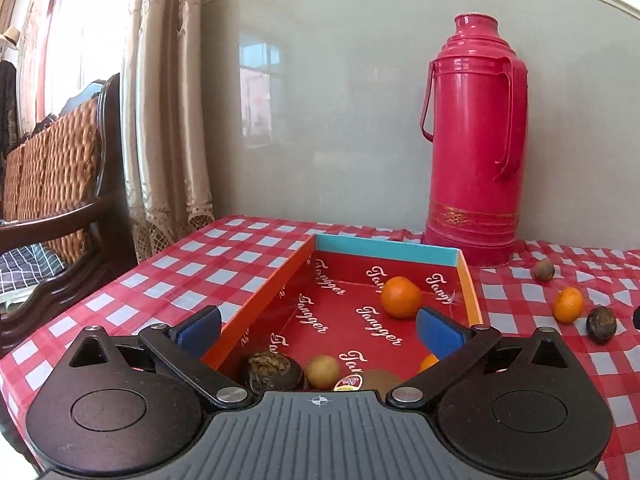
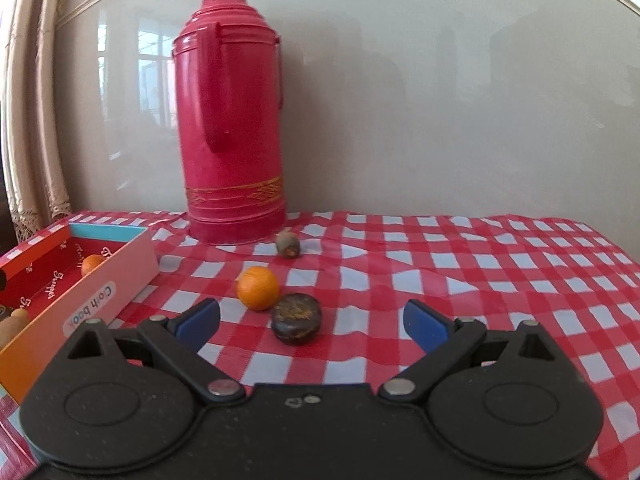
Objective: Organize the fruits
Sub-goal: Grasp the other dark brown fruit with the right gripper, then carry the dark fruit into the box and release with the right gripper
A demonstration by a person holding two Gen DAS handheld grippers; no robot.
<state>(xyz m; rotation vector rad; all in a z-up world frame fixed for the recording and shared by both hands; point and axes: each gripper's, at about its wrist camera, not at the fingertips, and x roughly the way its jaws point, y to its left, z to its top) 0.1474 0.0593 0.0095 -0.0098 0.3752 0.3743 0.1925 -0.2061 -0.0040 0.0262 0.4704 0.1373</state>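
Observation:
A red cardboard box point(image 1: 466, 280) lies open on the checked tablecloth. Inside it are an orange point(image 1: 401, 297), a dark wrinkled fruit point(image 1: 272, 370), a small yellow-brown fruit point(image 1: 322, 371) and others half hidden by my left gripper point(image 1: 320, 326), which is open and empty above the box's near end. On the cloth to the right lie an orange point(image 2: 258, 288), a dark flat fruit point(image 2: 296, 318) and a small brown fruit point(image 2: 288, 244). My right gripper point(image 2: 312, 320) is open and empty, with the dark flat fruit just ahead between its fingers. The box also shows at the left of the right wrist view point(image 2: 116, 276).
A tall red thermos point(image 2: 232, 120) stands at the back by the wall, right of the box. A wicker chair point(image 1: 56, 184) and curtains point(image 1: 168, 100) are left of the table. The tablecloth point(image 2: 480, 280) stretches to the right.

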